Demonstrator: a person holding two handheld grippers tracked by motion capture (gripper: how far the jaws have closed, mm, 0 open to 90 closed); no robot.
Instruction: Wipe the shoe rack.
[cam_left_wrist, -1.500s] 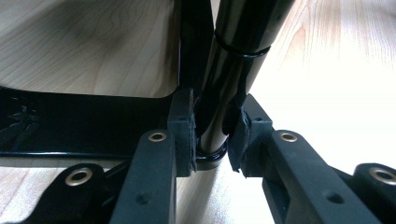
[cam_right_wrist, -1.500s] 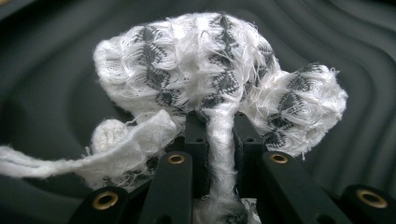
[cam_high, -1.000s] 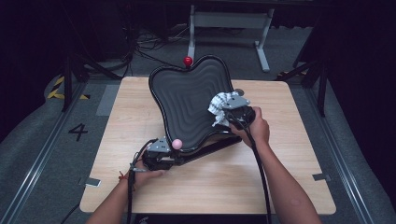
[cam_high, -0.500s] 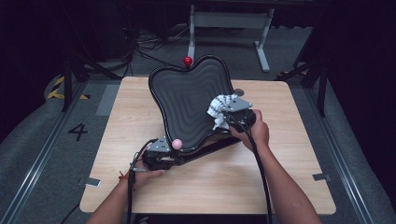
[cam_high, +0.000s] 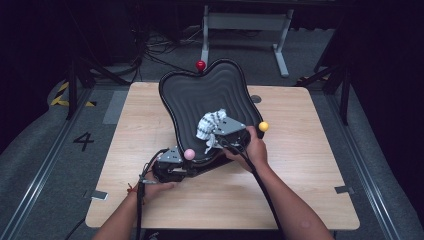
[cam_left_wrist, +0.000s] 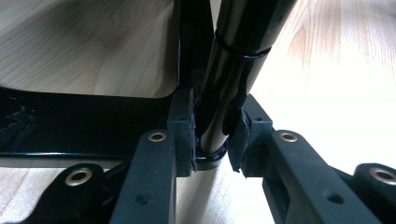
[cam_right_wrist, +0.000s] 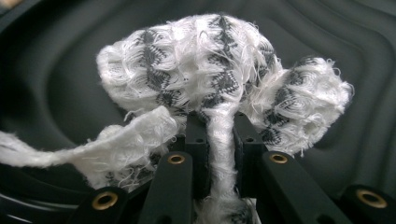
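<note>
Near the table's (cam_high: 300, 200) front-left corner the left gripper (cam_high: 172, 167) is clamped on a glossy black tube (cam_left_wrist: 219, 93), apparently a leg or frame bar of the black ribbed seat shell (cam_high: 200, 95). In the left gripper view the pads pinch the tube from both sides just above a ring. The shell stands tilted on the wood, its top edge toward the table's far edge and its lower rim at the left gripper; how it meets the table underneath is hard to make out.

Further right, the right gripper (cam_high: 227, 132) has its jaws almost together on a twisted strand of a frayed white and grey rag (cam_right_wrist: 210, 79), the bunched bulk of which rests against the shell's ribbed face, low on its right side.

The rag is light, soft and limp, with loose threads that could snag or shed; a pinch on the gathered middle, as now, seems the surest hold, since a grip on the trailing tail would let it flop. The shell looks stiff, smooth and slippery, so the tube is probably the better place to steady it than the curved rim.
</note>
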